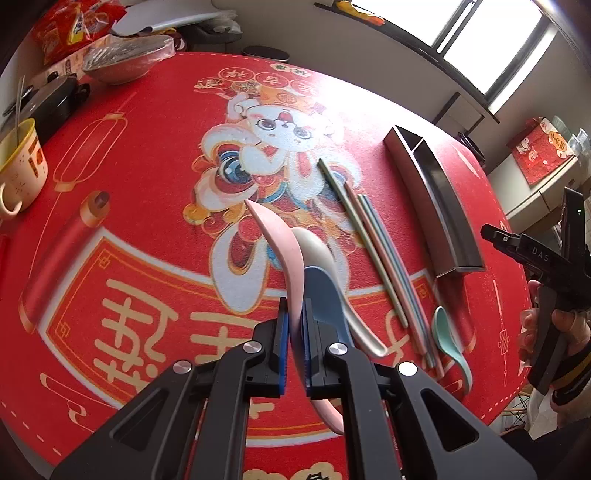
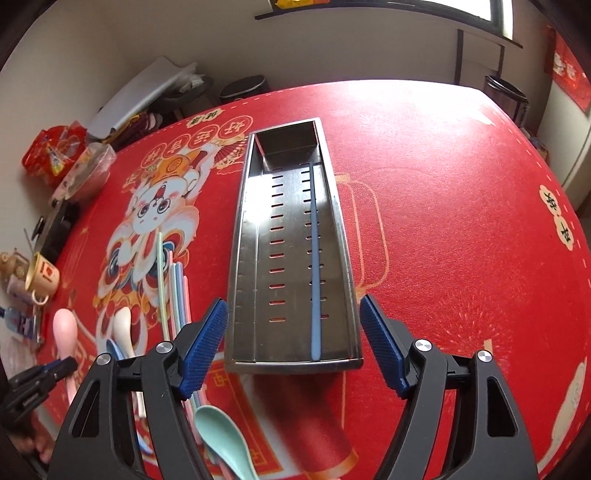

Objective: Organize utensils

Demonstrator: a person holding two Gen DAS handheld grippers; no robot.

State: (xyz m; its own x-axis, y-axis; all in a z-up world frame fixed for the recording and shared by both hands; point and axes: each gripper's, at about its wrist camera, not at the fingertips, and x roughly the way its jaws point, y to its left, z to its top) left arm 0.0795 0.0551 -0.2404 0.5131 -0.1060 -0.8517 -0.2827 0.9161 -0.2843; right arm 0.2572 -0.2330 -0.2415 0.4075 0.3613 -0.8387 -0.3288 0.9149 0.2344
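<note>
My left gripper is shut on a pink spoon and holds it above the red mat. A cream spoon and a blue spoon lie just beyond it. Several pastel chopsticks and a teal spoon lie to the right. The steel utensil tray stands further right. My right gripper is open and empty over the near end of the tray, which holds one blue chopstick. The teal spoon and the chopsticks lie left of it.
A cream mug, a black case and a covered bowl stand along the table's left edge. A red snack bag lies behind them. The red printed mat covers the table.
</note>
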